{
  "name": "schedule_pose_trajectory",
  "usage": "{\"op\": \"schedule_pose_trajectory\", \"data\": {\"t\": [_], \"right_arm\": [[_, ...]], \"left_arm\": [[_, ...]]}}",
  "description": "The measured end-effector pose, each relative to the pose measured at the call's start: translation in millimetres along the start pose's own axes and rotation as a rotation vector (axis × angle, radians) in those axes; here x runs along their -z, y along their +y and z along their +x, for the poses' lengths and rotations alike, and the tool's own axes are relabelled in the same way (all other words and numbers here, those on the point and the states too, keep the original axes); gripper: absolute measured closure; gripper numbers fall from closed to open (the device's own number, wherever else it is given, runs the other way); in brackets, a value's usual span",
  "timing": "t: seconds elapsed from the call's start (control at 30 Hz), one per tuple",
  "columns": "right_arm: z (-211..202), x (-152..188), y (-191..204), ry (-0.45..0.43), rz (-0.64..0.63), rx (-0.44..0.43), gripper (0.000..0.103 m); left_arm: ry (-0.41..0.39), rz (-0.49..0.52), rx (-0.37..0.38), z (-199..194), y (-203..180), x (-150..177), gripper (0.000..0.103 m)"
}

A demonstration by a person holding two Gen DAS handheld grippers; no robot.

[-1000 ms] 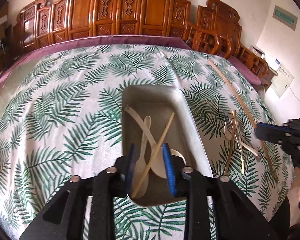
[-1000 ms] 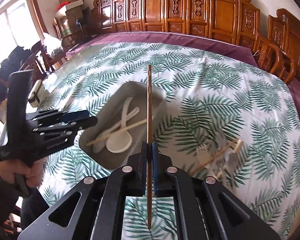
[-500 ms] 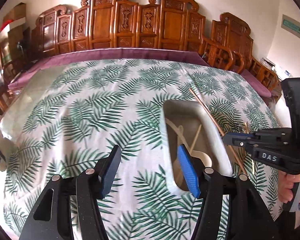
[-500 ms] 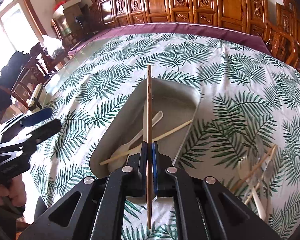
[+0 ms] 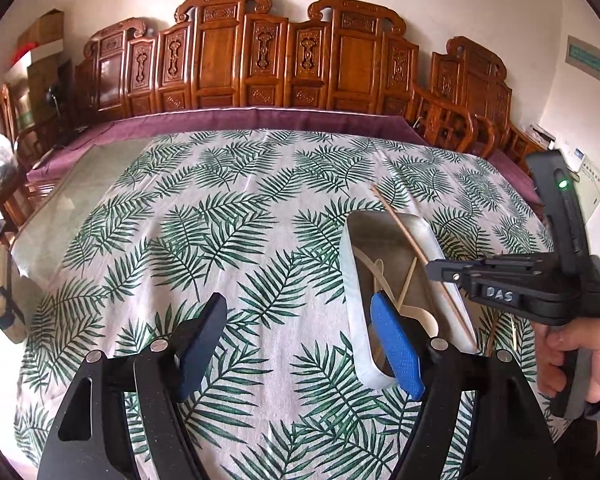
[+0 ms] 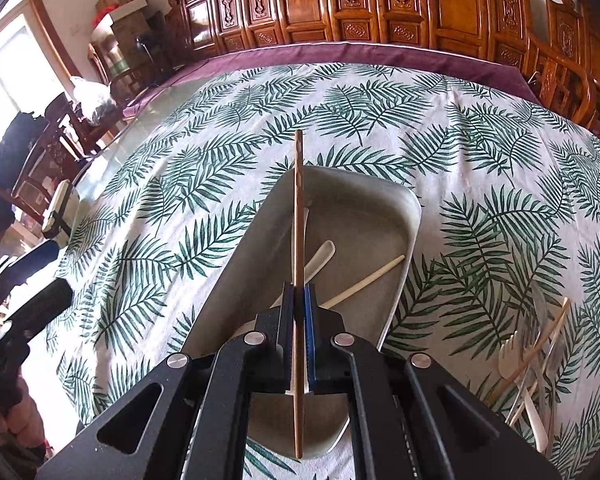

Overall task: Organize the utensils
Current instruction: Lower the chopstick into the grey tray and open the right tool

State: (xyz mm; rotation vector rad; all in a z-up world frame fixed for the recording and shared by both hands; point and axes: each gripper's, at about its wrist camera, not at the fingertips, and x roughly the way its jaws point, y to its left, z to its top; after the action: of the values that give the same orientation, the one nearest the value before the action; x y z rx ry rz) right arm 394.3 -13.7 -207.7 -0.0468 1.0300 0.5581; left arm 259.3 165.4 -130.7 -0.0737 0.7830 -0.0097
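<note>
Release is complete on the left gripper [image 5: 300,344]: it has drawn aside from the tray [image 6: 414,208], jaws opening with nothing between them. Right gripper [image 6: 299,304] stays clenched on a chopstick [image 6: 298,208], now above the tray; depositing it comes next.

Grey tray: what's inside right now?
Inside the grey tray: a white spoon and a pale chopstick lying crossed. The right gripper, shut on a brown chopstick, covers the tray's near part, so anything else there is hidden.
</note>
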Motion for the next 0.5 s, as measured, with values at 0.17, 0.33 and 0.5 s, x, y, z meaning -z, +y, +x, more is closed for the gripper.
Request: {"op": "schedule_pose_trajectory", "data": {"t": [0.17, 0.33, 0.5], "right_arm": [[10.2, 0.2, -1.5, 0.009, 0.012, 0.013, 0.097], [13.2, 0.3, -1.3, 0.005, 0.011, 0.009, 0.097], [5.7, 1.6, 0.0, -0.004, -0.024, 0.022, 0.097]], "left_arm": [[-0.015, -0.011, 0.000, -5.4, 4.2, -2.9, 0.025], [-0.016, -0.013, -0.005, -6.4, 5.6, -3.0, 0.025], [-0.016, -0.006, 0.001, -6.4, 1.9, -3.1, 0.025]]}}
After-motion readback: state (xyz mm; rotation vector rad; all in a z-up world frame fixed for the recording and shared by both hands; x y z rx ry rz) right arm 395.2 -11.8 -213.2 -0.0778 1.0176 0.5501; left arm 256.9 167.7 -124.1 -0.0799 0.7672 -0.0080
